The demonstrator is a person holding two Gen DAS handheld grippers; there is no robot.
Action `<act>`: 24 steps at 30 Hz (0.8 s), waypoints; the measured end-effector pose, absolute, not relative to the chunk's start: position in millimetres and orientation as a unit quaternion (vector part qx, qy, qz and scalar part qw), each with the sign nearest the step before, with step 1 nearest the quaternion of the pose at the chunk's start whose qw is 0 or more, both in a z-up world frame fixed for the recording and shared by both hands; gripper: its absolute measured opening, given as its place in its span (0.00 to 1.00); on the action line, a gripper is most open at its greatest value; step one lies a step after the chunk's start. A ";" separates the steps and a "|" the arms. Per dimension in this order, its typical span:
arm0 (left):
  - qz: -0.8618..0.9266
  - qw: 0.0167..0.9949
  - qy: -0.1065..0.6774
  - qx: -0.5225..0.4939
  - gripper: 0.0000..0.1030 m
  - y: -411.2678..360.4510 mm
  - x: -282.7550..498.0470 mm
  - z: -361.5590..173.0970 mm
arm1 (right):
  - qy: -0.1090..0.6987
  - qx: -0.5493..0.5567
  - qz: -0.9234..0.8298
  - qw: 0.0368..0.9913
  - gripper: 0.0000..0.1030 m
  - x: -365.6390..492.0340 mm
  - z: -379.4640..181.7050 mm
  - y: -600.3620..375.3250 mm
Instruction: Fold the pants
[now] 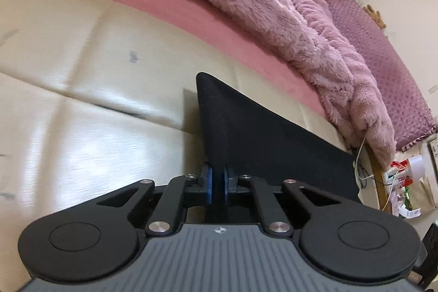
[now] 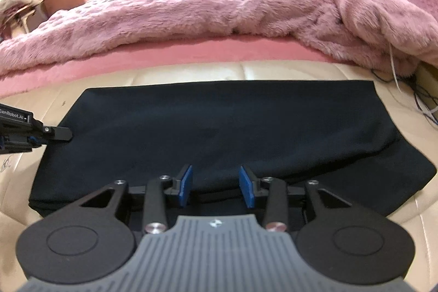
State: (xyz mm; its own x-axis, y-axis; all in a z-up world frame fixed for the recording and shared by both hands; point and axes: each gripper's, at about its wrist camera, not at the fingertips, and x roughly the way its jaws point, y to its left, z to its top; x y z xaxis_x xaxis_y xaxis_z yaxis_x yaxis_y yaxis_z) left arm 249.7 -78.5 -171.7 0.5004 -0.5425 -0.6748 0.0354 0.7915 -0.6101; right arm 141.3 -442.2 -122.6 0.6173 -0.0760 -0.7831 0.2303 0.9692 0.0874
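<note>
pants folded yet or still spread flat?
Folded at least once: the black pants lie as a compact, layered rectangle on the cream surface. The left tool is shut on one edge, lifting it.

The left gripper points downward at the left end of the dark pants, its blue pads pinched together on a raised edge of the cloth. The right gripper tilts down over the near edge of the pants, its blue pads standing apart, above the cloth without pressing on it.
</note>
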 end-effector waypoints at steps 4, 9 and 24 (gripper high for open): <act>-0.167 0.823 0.478 -0.256 0.07 -45.9 237.1 -158.3 | 0.435 0.079 -0.058 0.895 0.34 146.8 -118.0 -422.4; -0.148 0.823 0.477 -0.270 0.07 4.1 220.1 -137.8 | 0.448 0.044 0.010 0.893 0.34 157.5 -114.3 -383.2; -0.106 0.848 0.412 -0.317 0.07 69.1 188.8 -68.3 | 0.452 -0.023 0.071 0.889 0.33 162.4 -97.8 -327.5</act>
